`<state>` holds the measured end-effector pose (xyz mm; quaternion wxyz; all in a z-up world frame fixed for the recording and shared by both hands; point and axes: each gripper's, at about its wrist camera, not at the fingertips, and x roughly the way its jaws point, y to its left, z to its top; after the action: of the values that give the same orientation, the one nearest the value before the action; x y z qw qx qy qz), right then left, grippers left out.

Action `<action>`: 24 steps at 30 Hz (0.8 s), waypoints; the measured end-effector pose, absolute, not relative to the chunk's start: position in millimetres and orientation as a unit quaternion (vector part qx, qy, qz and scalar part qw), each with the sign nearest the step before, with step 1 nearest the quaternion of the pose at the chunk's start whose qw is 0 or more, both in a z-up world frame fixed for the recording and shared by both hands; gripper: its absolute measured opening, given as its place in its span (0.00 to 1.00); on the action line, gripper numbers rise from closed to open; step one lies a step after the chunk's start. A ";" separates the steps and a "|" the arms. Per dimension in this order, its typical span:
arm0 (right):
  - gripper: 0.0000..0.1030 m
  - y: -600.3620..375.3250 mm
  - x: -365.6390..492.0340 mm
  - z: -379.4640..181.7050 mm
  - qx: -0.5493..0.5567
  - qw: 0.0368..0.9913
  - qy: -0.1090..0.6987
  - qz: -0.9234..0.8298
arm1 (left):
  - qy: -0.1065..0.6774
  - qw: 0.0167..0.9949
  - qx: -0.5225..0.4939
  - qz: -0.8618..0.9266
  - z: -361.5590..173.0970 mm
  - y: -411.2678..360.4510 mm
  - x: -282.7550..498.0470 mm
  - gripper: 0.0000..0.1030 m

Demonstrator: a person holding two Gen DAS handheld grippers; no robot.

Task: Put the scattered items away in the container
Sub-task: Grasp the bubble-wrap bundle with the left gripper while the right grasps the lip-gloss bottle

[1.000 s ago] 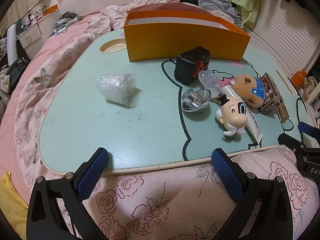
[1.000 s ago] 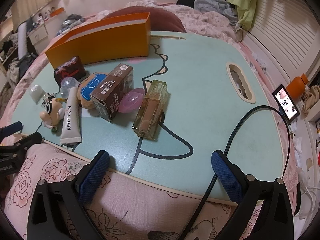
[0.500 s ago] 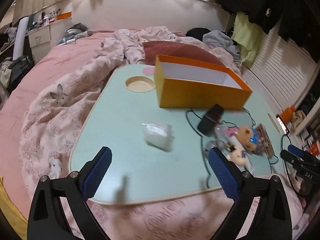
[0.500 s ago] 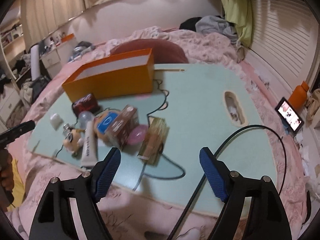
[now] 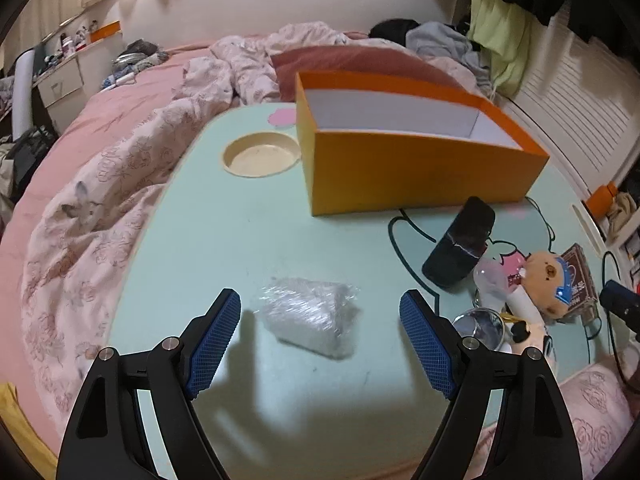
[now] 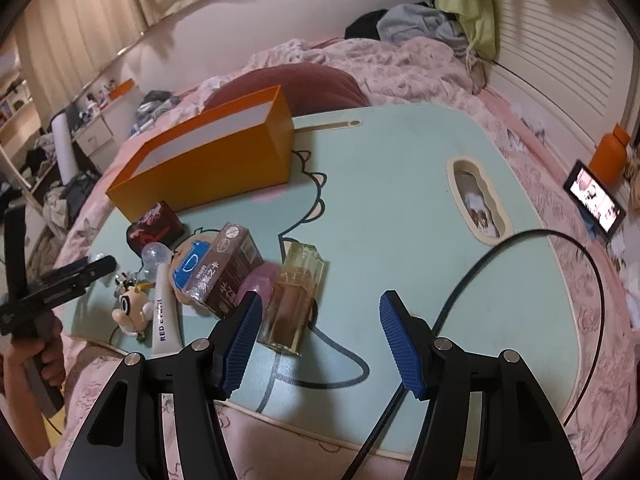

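Note:
An open orange box stands at the back of the mint lap table. A clear plastic-wrapped bundle lies on the table between the fingers of my left gripper. Its jaws are closing, and the pads stand clear of the wrap. My right gripper hovers at a glass bottle lying just beyond its left finger. Its jaws are closing too, with nothing pressed. A black pouch, bear plush, brown carton, white tube and toy head cluster left of the bottle.
A black cable loops over the table's right side past a handle cut-out. A round cup recess sits left of the box. A phone and orange bottle lie on the pink bedding. A hand holds the left tool.
Both grippers moved forward from the table's near edge over the table and narrowed their jaws. The left now straddles the wrapped bundle; the right came close to the glass bottle.

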<state>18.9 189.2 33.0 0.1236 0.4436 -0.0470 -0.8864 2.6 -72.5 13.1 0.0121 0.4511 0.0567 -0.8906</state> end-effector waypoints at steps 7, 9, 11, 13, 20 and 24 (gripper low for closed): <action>0.51 175.8 12.8 24.4 0.462 0.121 -0.017 -0.879 | 0.058 0.003 0.444 -0.894 12.0 -64.2 5.9 0.35; 0.46 173.2 10.8 21.6 0.469 0.124 -0.011 -0.875 | 0.055 -0.002 0.436 -0.898 15.4 -60.4 10.6 0.35; 0.37 170.4 9.0 20.5 0.470 0.116 0.001 -0.875 | 0.047 -0.005 0.430 -0.901 18.1 -56.1 13.7 0.35; 0.22 167.9 8.2 19.6 0.470 0.107 0.014 -0.876 | 0.046 -0.008 0.428 -0.903 19.9 -53.7 15.5 0.35; 0.16 179.0 14.0 21.8 0.460 0.113 -0.003 -0.881 | 0.042 -0.031 0.407 -0.912 34.9 -43.7 30.8 0.35; 0.16 182.2 15.1 34.1 0.441 0.113 -0.004 -0.890 | 0.053 -0.037 0.396 -0.916 47.6 -45.2 30.8 0.35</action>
<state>15.1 182.2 34.1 0.1134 0.4413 -0.0045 -0.8902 30.8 -45.2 47.6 -0.0368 0.3960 0.0530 -0.9160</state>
